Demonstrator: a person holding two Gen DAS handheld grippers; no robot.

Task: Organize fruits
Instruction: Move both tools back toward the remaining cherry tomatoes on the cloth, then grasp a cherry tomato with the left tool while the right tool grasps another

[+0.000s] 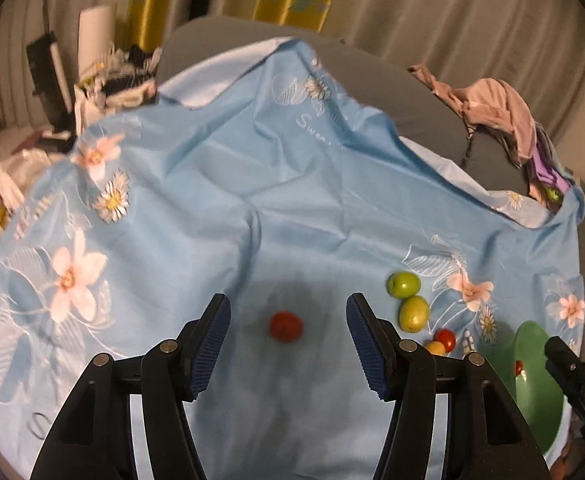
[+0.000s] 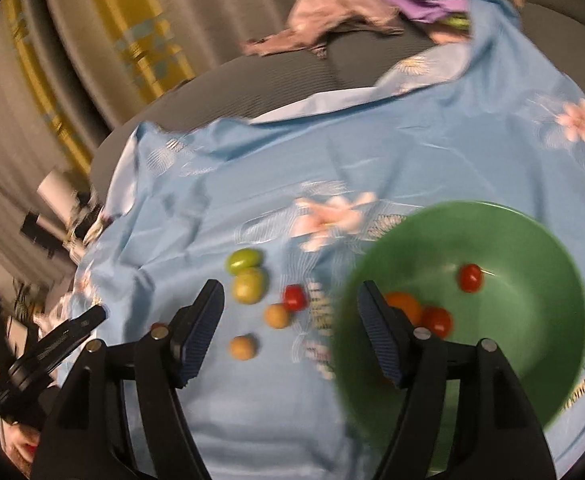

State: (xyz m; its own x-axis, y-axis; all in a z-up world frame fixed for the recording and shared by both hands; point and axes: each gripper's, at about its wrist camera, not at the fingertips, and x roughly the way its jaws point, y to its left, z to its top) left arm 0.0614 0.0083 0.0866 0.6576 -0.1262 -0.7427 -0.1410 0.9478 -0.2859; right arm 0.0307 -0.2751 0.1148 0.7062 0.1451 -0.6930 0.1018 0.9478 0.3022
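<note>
A blue flowered cloth (image 1: 292, 200) covers the surface, w/ a green bowl (image 2: 532, 240) on its right part. In the bowl lie an orange fruit (image 2: 402, 304) & two red tomatoes (image 2: 470, 277). The left gripper (image 1: 288, 316) is spread wide, nothing between its fingers; a red tomato (image 1: 286, 326) lies on the cloth just in front of it. The right gripper (image 2: 290, 304) is spread too, empty, near the bowl rim. Between them lie two green fruits (image 2: 243, 260), touching, then a small red one (image 2: 295, 297) & two yellowish ones (image 2: 243, 346).
</note>
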